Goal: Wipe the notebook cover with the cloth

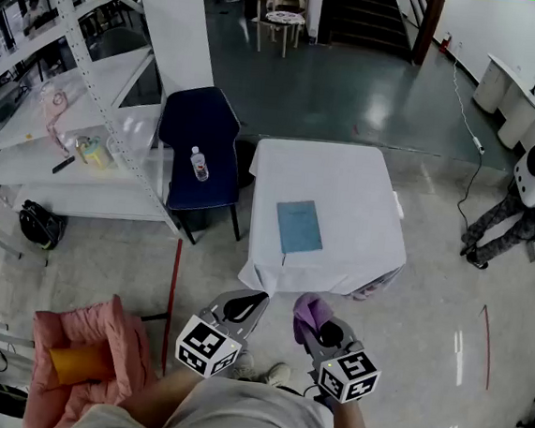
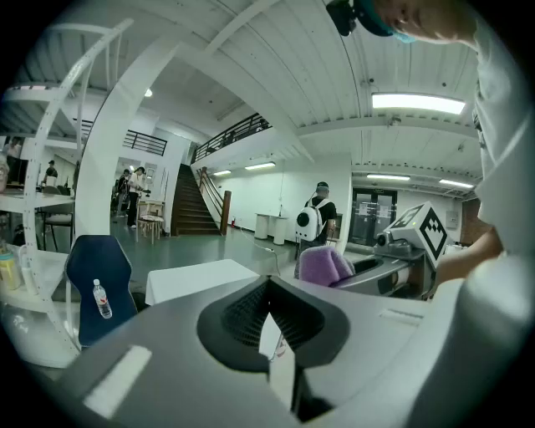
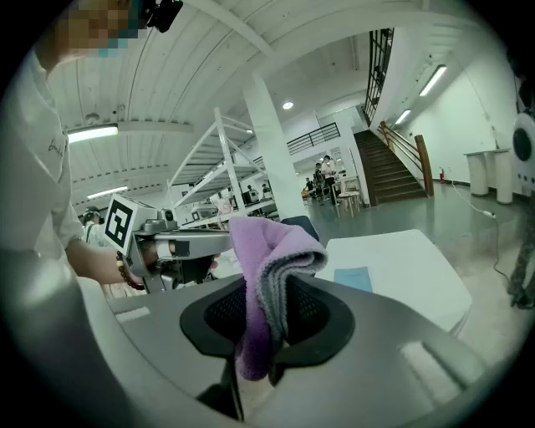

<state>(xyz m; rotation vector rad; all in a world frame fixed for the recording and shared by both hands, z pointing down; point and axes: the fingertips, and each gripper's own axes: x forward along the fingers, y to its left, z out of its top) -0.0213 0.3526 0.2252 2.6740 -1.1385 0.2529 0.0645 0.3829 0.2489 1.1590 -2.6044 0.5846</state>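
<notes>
notebook [image 1: 299, 226] on table [image 1: 355, 184], centre-left | chair [image 1: 187, 121] left of table, bottle [image 1: 198, 163] on seat | shelving rack [image 1: 37, 163] further left | left gripper [image 1: 249, 300] and right gripper [image 1: 315, 332] before table's near edge | cloth [image 1: 307, 306] between right gripper's jaws
</notes>
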